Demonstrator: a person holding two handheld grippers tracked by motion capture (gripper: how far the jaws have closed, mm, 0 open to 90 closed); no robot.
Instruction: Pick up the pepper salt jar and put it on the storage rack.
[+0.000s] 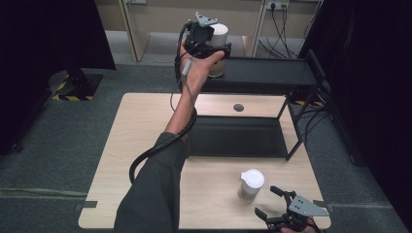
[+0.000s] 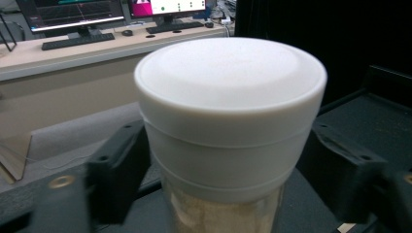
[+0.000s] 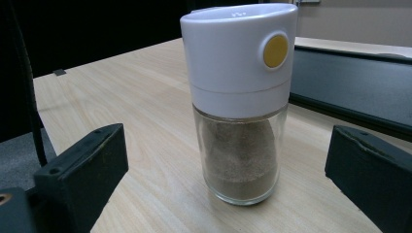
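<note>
A glass jar with a white lid (image 1: 221, 31) and pale powder inside stands at the left end of a black rack's top shelf (image 1: 272, 73). My left gripper (image 1: 221, 48) is shut on it just below the lid; in the left gripper view both jaws press the sides of this jar (image 2: 228, 82). A second jar (image 1: 251, 184), with darker powder, a white cap and a yellow button, stands on the wooden table (image 1: 145, 126) near the front right. My right gripper (image 1: 266, 200) is open just in front of it. In the right gripper view that jar (image 3: 238, 58) stands ahead, between the spread jaws, untouched.
The black two-level rack has its lower shelf (image 1: 238, 136) flat on the table's middle right. A round cable hole (image 1: 238, 107) sits behind it. The left gripper's cable (image 1: 145, 158) hangs along the forearm. Desks with monitors (image 2: 73, 12) lie beyond.
</note>
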